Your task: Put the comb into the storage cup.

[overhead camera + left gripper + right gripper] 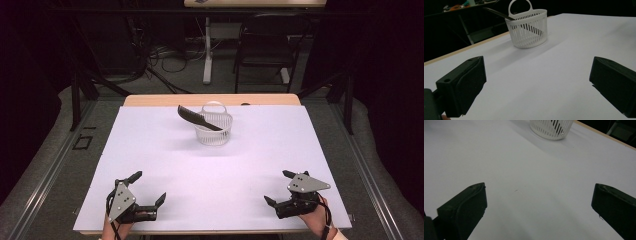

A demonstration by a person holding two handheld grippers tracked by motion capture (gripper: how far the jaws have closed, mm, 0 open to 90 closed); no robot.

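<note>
Left hand-held gripper [149, 187] and right hand-held gripper [281, 187] sit low at the near edge of the desk [165, 165], one at each near corner, well apart from each other. Jaws of both stand wide apart, nothing between them; each gripper view looks out over bare white surface between its two black jaws.

Far ahead of both, roughly midway between them and toward the far edge, stands a white slotted basket [214, 128] with a loop handle. A black comb [198, 118] lies slanted in it, one end down inside, the other end sticking out over the rim on the left gripper's side.

Judgement: either the start or the finish of the work; the grippers are idle, both well apart from the basket. Any next move calls for a long reach forward, then closing on the comb's free end.
</note>
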